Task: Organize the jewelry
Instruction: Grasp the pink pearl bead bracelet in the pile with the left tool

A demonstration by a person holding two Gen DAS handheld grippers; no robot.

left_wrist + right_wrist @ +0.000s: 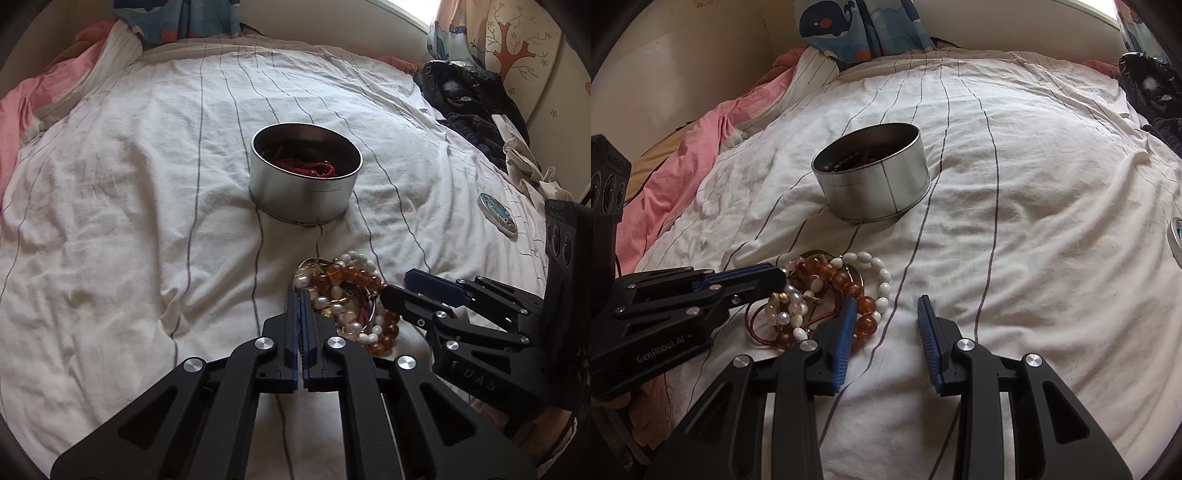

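Tin (304, 184) upright on bed (110, 221), red beads inside. Bead pile (347, 302) on sheet just nearer than tin. Left gripper (300, 299) at pile's left edge, jaws pressed together, nothing visibly pinched. Right gripper (886, 314) at pile's right edge, jaws spread, empty.

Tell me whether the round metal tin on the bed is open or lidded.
Open. The tin stands upright on the striped sheet with no lid on it, and red beaded jewelry shows inside past its rim.
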